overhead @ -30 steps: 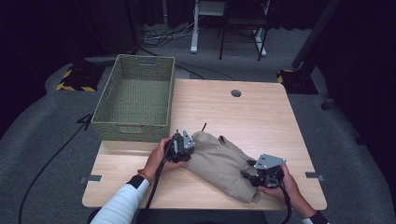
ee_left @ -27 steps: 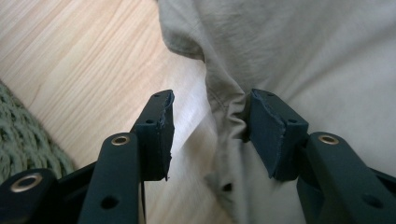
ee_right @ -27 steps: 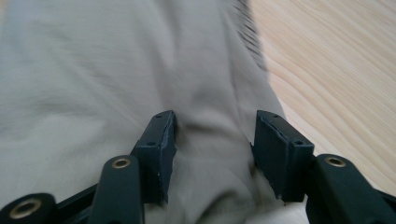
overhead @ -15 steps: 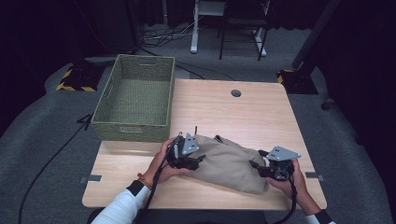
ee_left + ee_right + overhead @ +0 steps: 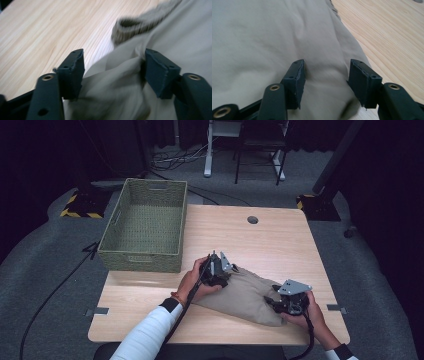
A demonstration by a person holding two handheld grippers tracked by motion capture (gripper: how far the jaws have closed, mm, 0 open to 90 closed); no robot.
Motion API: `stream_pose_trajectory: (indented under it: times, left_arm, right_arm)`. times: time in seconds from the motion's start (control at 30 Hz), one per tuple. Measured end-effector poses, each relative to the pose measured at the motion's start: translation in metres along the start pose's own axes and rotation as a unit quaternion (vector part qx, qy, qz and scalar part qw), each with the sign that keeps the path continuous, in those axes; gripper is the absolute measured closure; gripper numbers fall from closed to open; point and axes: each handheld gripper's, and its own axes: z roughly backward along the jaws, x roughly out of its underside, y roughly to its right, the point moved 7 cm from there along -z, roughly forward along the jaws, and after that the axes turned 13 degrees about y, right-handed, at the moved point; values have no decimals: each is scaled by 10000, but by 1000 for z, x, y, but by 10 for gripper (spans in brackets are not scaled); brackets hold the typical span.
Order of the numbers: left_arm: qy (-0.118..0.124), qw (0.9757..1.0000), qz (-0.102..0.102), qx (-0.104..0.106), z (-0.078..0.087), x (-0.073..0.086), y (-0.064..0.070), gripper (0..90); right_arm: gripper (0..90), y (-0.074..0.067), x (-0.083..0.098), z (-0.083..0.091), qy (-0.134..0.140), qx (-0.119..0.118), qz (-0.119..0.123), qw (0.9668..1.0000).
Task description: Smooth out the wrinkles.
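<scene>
From above, the green basket [image 5: 145, 227] has nothing in it, and the tan cloth [image 5: 247, 295] lies on the surface [image 5: 280, 240] beside it. The left gripper [image 5: 113, 72] has just been closing its fingers, which stand apart with cloth bunched between them. The right gripper [image 5: 325, 82] rests on the cloth with fingers apart.

Light wood table [image 5: 280, 245], rectangular, w/ rounded corners and a round grommet hole [image 5: 252, 220] near far edge, centre-right. Woven green basket [image 5: 145, 232] at far-left corner, standing directly on tabletop, its left side flush w/ table's left edge. Beige cloth [image 5: 247, 292], crumpled, lying flat at near-right, between centre and near edge, approx. diagonal. Remaining surface bare wood grain. Grey carpeted floor [image 5: 45, 285] beneath and around table.
</scene>
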Motion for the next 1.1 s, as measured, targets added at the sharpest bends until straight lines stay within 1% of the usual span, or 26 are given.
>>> stream_pose_trajectory:
  times: [0.07,0.1,0.23,0.3,0.33,0.37,0.4,0.43,0.47,0.5,0.53,0.57,0.6,0.63,0.67,0.73,0.77,0.8,0.83,0.87,0.9,0.93,1.0,1.03,1.07,1.1]
  left_arm:
    - [-98,9999,-18,53,3,7,-1,384]
    - [-144,9998,13,136,4,10,-1,397]
    - [-235,9990,69,380,12,18,-1,408]
    - [-230,9983,193,491,15,21,-1,408]
    - [-265,9977,240,581,17,23,1,409]
    - [-282,9972,254,643,21,25,4,410]
    - [-270,9973,247,639,24,26,6,409]
    - [-259,9977,204,590,27,27,8,408]
    - [-265,9981,137,531,31,28,10,406]
    - [-278,9986,58,451,35,27,11,396]
    - [-278,9986,58,451,35,27,11,365]
    - [-234,9992,-48,321,44,23,12,311]
    - [-91,9994,-36,327,51,19,13,265]
    - [97,9992,-70,390,57,14,14,258]
    - [239,9987,-30,444,60,11,16,258]
    - [513,9974,21,501,66,2,17,247]
    - [699,9961,25,530,67,-4,17,245]
    - [802,9952,56,553,66,-7,18,241]
    - [911,9944,69,529,64,-11,18,241]
    - [951,9944,35,465,62,-12,17,242]
    - [931,9949,-38,378,56,-13,17,244]
    - [820,9961,-99,318,50,-13,16,245]
    - [475,9985,-96,239,34,-7,12,257]
    - [340,9991,-29,270,27,-3,10,290]
    - [237,9992,9,337,22,1,9,296]
    - [143,9990,59,429,19,5,8,296]
  right_arm:
    - [466,2,2,0,-13,-33,-160,9999]
    - [463,3,3,0,-27,-25,-189,9998]
    - [459,8,4,0,-60,113,-134,9998]
    - [459,12,5,1,-63,168,-174,9997]
    - [460,14,5,1,-81,229,-188,9995]
    - [457,18,5,2,-84,331,-145,9993]
    - [456,22,6,5,-100,474,-144,9987]
    - [457,25,6,6,-99,540,-195,9983]
    - [459,29,6,7,-80,588,-308,9978]
    - [461,32,6,8,-88,668,-361,9971]
    - [464,35,6,9,-80,755,-338,9965]
    - [467,36,4,11,-39,782,-360,9963]
    - [467,37,1,13,17,842,-332,9959]
    - [469,37,-4,16,116,930,-322,9951]
    - [463,36,-10,19,226,930,-335,9948]
    - [436,30,-20,24,446,873,-351,9946]
    - [424,25,-25,25,531,804,-328,9948]
    - [412,15,-30,24,610,589,-287,9960]
    - [406,8,-33,23,629,454,-234,9967]
    - [396,-2,-35,20,606,344,-104,9975]
    - [390,-9,-36,18,579,250,-7,9980]
    - [387,-18,-36,15,561,85,68,9984]
    - [384,-29,-35,11,466,-78,237,9986]
    - [383,-33,-33,10,402,-163,232,9988]
    - [382,-35,-30,7,350,-236,258,9988]
    - [381,-35,-26,5,243,-231,317,9989]
